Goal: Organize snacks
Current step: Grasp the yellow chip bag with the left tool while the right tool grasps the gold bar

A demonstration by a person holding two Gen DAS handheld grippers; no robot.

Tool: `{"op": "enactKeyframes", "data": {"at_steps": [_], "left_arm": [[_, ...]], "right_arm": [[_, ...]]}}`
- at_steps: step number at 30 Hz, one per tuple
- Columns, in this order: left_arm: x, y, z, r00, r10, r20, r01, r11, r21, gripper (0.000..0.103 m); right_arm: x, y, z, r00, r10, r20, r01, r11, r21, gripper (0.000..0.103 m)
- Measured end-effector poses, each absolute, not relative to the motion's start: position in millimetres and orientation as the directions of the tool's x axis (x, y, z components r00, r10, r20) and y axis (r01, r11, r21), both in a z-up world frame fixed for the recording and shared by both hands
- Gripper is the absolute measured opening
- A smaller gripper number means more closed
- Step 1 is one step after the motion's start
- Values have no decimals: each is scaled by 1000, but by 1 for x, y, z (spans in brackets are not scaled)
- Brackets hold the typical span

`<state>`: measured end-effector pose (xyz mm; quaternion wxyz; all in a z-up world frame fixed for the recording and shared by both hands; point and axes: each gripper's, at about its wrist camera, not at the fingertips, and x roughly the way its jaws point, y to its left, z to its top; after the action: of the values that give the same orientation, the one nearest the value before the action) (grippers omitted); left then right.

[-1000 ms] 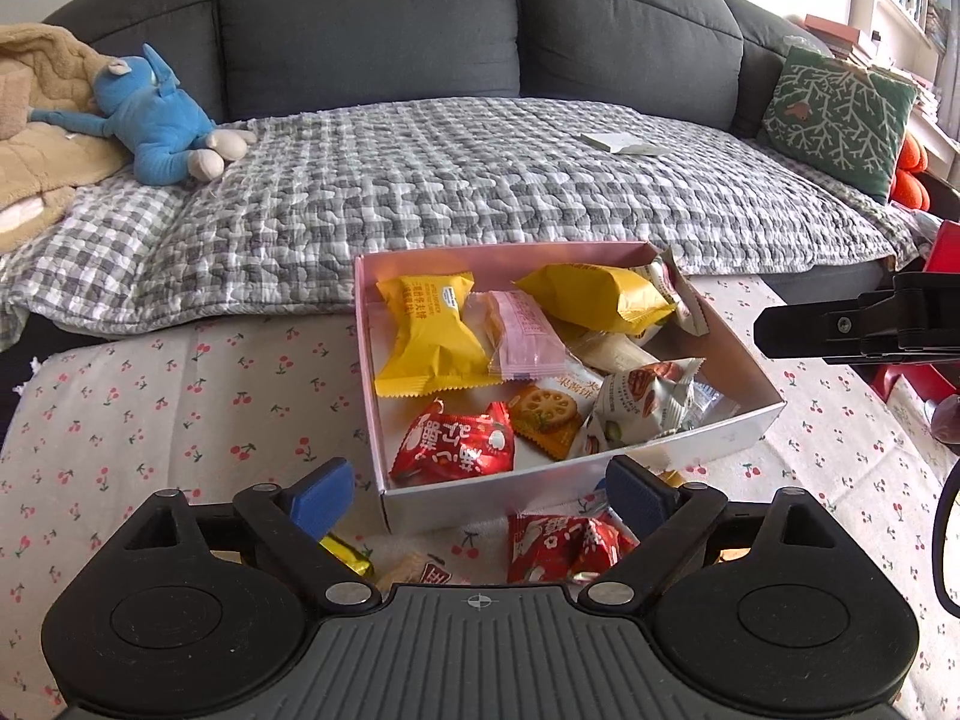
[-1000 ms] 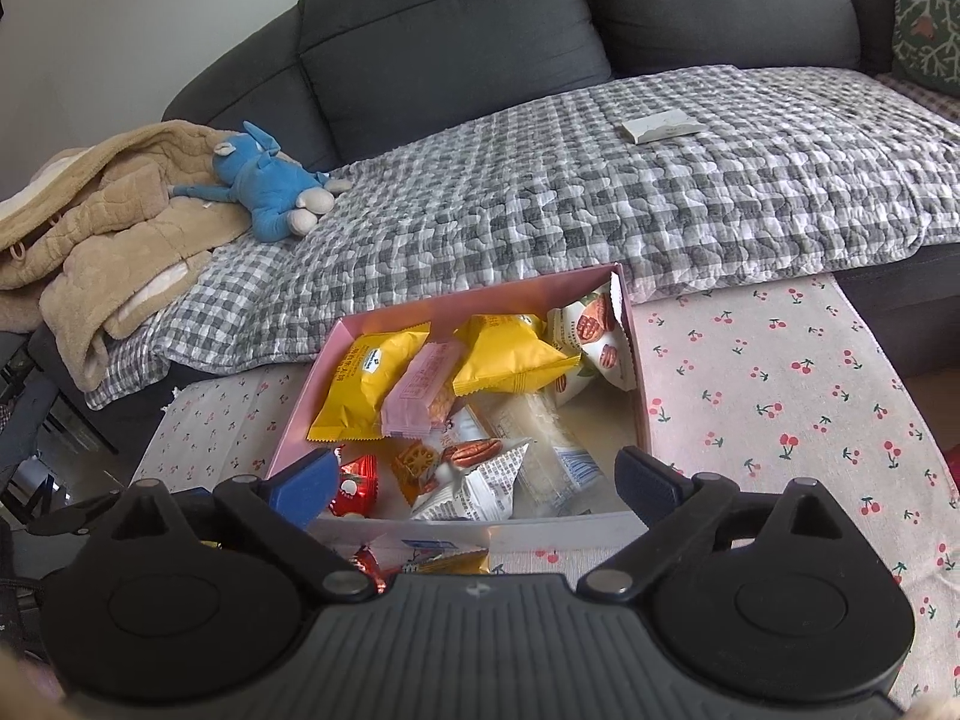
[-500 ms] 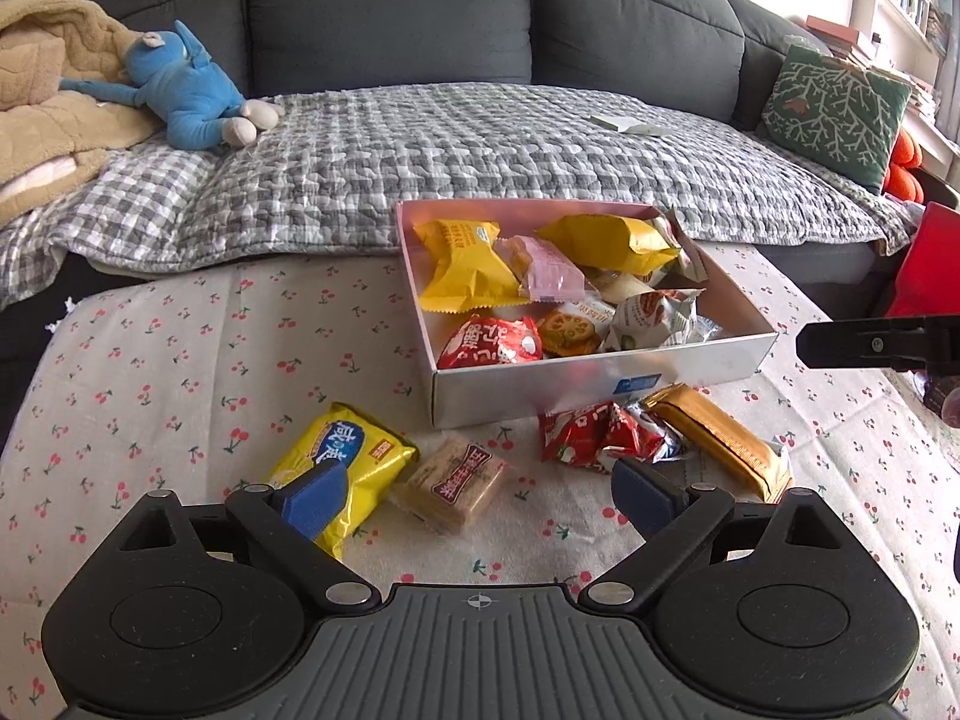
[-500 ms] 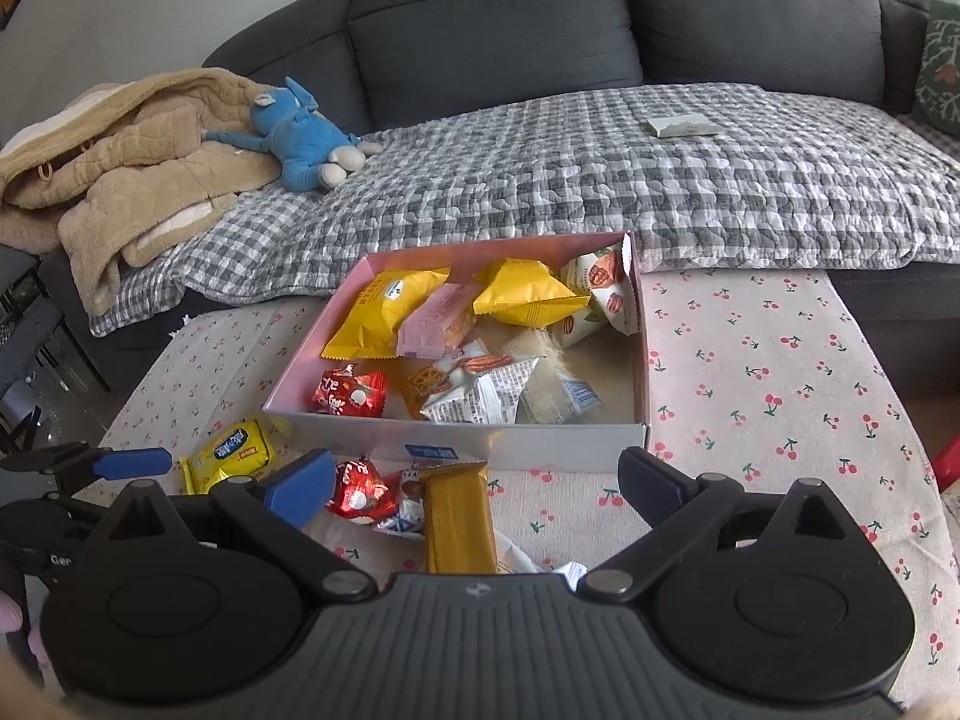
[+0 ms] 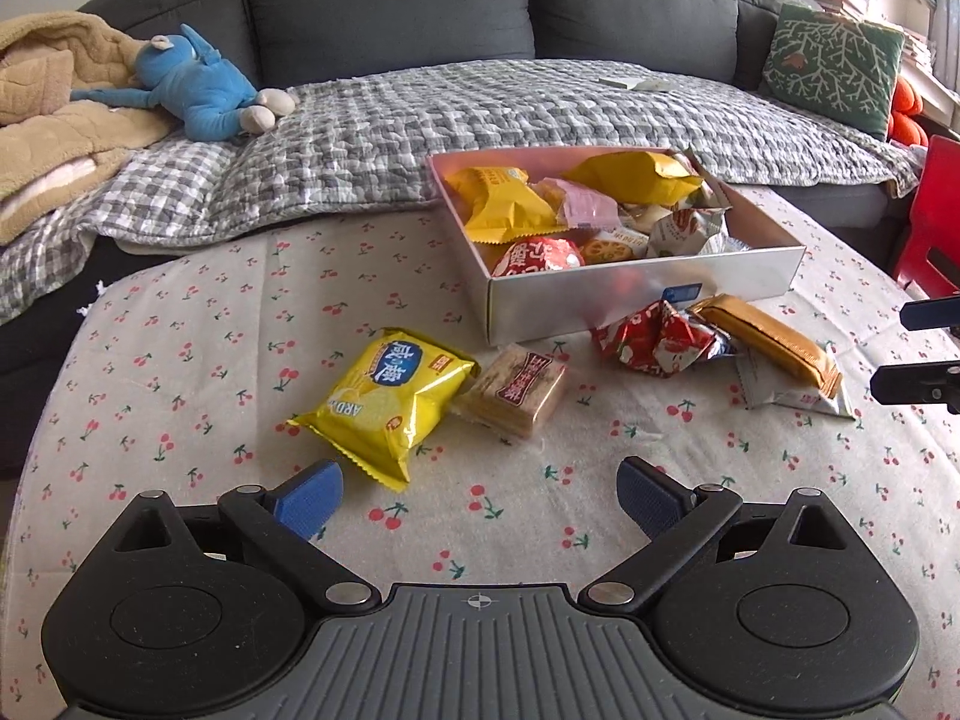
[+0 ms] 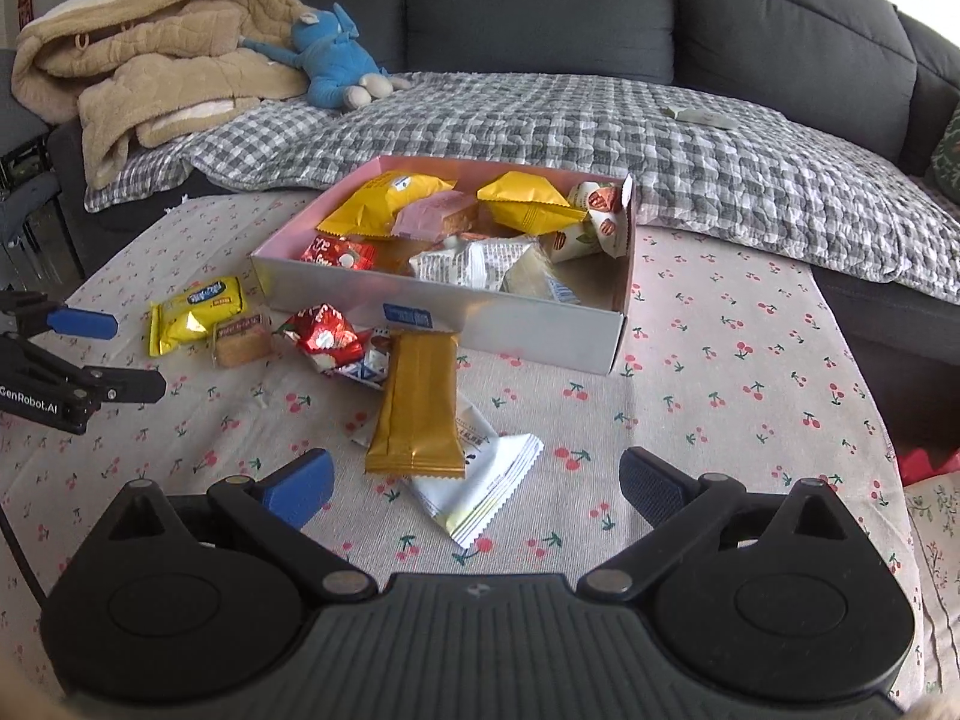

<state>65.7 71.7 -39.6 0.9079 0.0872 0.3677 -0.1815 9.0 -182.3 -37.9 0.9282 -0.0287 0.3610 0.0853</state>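
The left gripper (image 5: 480,498) is hovering over the cherry-print tablecloth (image 5: 180,360) with its jaws opening wide and nothing lying between them. Just beyond its left blue fingertip, a yellow chip packet (image 5: 384,399) is lying flat, touching a brown wafer packet (image 5: 517,391) on its right. The right gripper (image 6: 477,480) is also hanging above the cloth with its jaws spread wide apart and gripping nothing. Just beyond its fingertips a gold bar wrapper (image 6: 420,402) is resting partly on top of a white sachet (image 6: 480,480), the near corner of the sachet reaching in between the fingertips without touching them. Farther off, a crumpled red wrapper (image 6: 324,336) is sitting between the wafer packet and the gold bar, just beside the near wall of the box (image 6: 528,330). The box, pink inside, is standing at the far middle of the table and is holding a jumble of yellow, pink, red and white snack packets. Behind the table, a grey sofa (image 5: 390,6) is carrying a checked quilt (image 5: 480,114), a blue plush toy (image 5: 198,90) and a tan blanket (image 6: 156,72) on the far left.
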Motion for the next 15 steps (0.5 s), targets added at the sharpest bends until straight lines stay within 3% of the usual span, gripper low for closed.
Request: {"op": "enactKeyframes", "data": {"at_steps": [15], "left_arm": [[113,88,-51,650,-320,-689,460,888,22,99]], "right_arm": [[27,-161,-43,727,163,-667,-234,972,-17,100]]}}
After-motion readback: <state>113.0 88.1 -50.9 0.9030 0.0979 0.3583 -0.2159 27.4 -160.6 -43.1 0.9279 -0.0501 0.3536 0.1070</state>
